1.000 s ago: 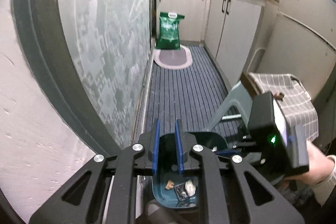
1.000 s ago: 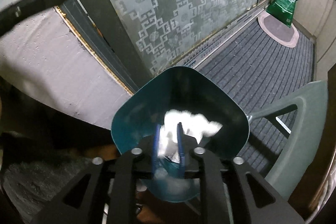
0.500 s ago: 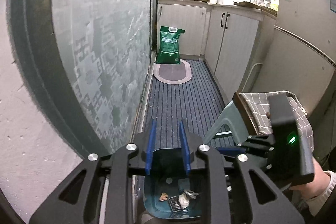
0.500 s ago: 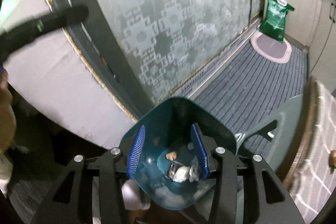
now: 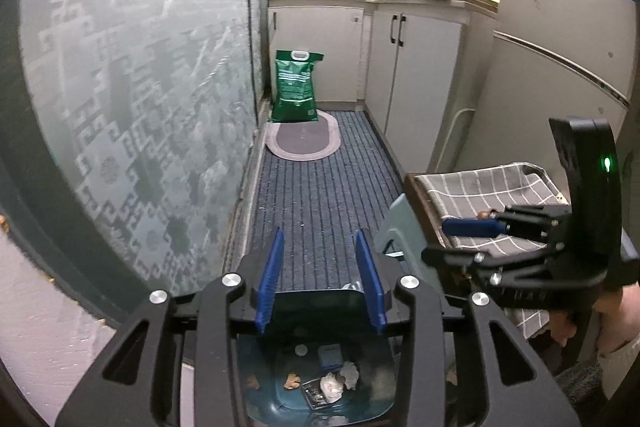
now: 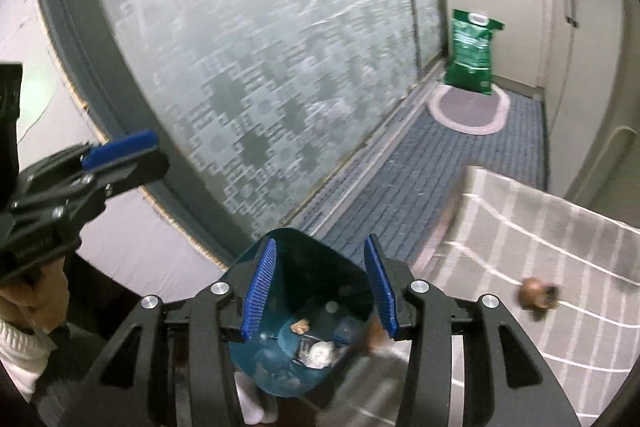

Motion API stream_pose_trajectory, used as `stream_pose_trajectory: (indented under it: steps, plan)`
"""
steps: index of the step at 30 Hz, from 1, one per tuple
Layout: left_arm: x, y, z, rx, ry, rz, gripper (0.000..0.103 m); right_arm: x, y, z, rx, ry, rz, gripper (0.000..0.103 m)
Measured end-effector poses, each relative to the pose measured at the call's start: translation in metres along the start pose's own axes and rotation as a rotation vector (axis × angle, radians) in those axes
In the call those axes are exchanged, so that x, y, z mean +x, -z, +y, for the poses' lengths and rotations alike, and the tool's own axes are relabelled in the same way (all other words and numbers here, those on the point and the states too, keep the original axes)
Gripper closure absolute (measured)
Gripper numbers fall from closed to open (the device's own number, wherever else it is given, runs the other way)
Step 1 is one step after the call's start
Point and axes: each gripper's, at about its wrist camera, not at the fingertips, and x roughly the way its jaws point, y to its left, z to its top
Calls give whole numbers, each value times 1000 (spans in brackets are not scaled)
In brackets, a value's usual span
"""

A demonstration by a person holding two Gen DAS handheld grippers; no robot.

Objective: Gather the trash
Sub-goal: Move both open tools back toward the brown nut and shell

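A teal bin stands on the floor below both grippers, holding a white paper wad, a dark wrapper and brown scraps. My left gripper hovers above the bin's rim, jaws opening with nothing between them. In the right wrist view my right gripper is open and empty over the bin, where the paper wad lies. A small brown scrap rests on the grey checked cloth to the right. From the left wrist view the right gripper reaches over that cloth.
A frosted patterned glass door runs along the left. A grey stool carries the cloth. A striped floor mat leads to an oval rug and a green bag. White cabinets line the right.
The right gripper opened and dropped the white paper wad into the bin, then rose and swung toward the cloth. The left gripper opened wider and drew back above the bin.
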Motion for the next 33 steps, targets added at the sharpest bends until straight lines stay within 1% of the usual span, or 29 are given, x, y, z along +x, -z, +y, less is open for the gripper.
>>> stream_pose_trajectory:
  steps: [2, 10, 15, 21, 25, 26, 29, 33]
  plan:
    - [3, -2, -9, 8, 16, -4, 59, -7, 2, -16, 26, 18, -12, 57]
    - [20, -9, -46, 40, 77, 1, 59, -27, 13, -63, 80, 90, -29, 57]
    - [32, -10, -65, 55, 107, 14, 59, -32, 18, -84, 110, 120, -30, 57]
    - [54, -4, -81, 72, 135, 55, 59, -32, 24, -103, 120, 161, -18, 57]
    - [68, 0, -87, 78, 147, 85, 59, -22, 29, -109, 101, 184, 19, 65]
    - [72, 0, -88, 77, 150, 92, 59, -20, 30, -110, 100, 186, 25, 66]
    - [80, 1, -91, 75, 167, 108, 59, -14, 33, -114, 98, 183, 40, 69]
    - [89, 3, -97, 72, 196, 132, 59, -11, 33, -114, 91, 171, 47, 78]
